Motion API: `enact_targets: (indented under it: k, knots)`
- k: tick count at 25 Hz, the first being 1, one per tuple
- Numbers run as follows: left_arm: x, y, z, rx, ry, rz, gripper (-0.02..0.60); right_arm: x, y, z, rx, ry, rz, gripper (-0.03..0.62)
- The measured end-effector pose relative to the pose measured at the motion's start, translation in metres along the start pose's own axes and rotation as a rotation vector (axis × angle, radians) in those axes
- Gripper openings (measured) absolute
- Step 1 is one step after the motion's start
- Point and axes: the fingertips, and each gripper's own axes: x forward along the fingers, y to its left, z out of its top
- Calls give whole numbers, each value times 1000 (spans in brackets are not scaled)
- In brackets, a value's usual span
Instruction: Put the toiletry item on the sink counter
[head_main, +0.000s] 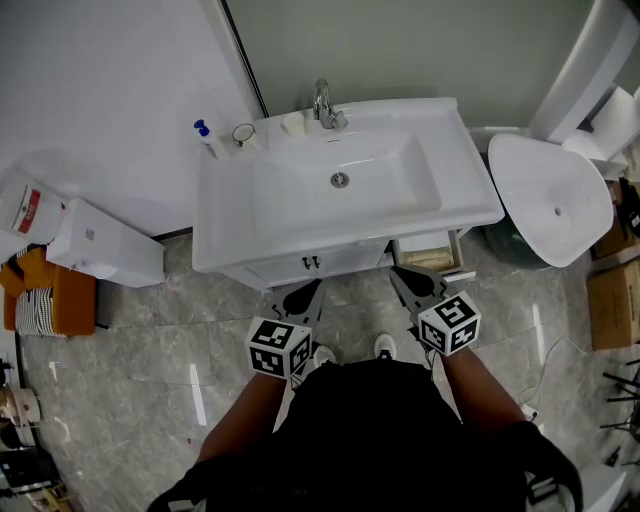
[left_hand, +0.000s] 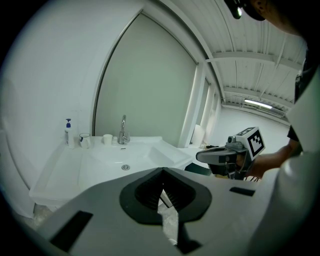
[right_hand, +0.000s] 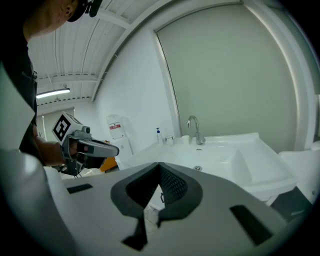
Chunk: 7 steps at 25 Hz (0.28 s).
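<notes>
A small pump bottle with a blue top (head_main: 205, 138) stands at the back left corner of the white sink counter (head_main: 225, 215), beside a ringed cup (head_main: 243, 134) and a white cup (head_main: 292, 123). The bottle also shows in the left gripper view (left_hand: 68, 134) and the right gripper view (right_hand: 158, 136). My left gripper (head_main: 305, 296) and right gripper (head_main: 408, 280) hover low in front of the cabinet, side by side, well short of the bottle. Both are shut, left gripper (left_hand: 162, 172) and right gripper (right_hand: 159, 165), with nothing between the jaws.
A chrome faucet (head_main: 323, 105) rises behind the basin. A cabinet drawer (head_main: 432, 252) stands pulled out at the right. A loose white basin (head_main: 555, 200) lies on the floor to the right, a white box (head_main: 105, 245) and an orange item (head_main: 58, 295) to the left.
</notes>
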Motion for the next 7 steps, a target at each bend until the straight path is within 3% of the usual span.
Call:
enact_targets:
  k: [7]
  knots:
    - [1,0,1,-2,0,0,-5,-1,-1,2,-1,-3,-2,3]
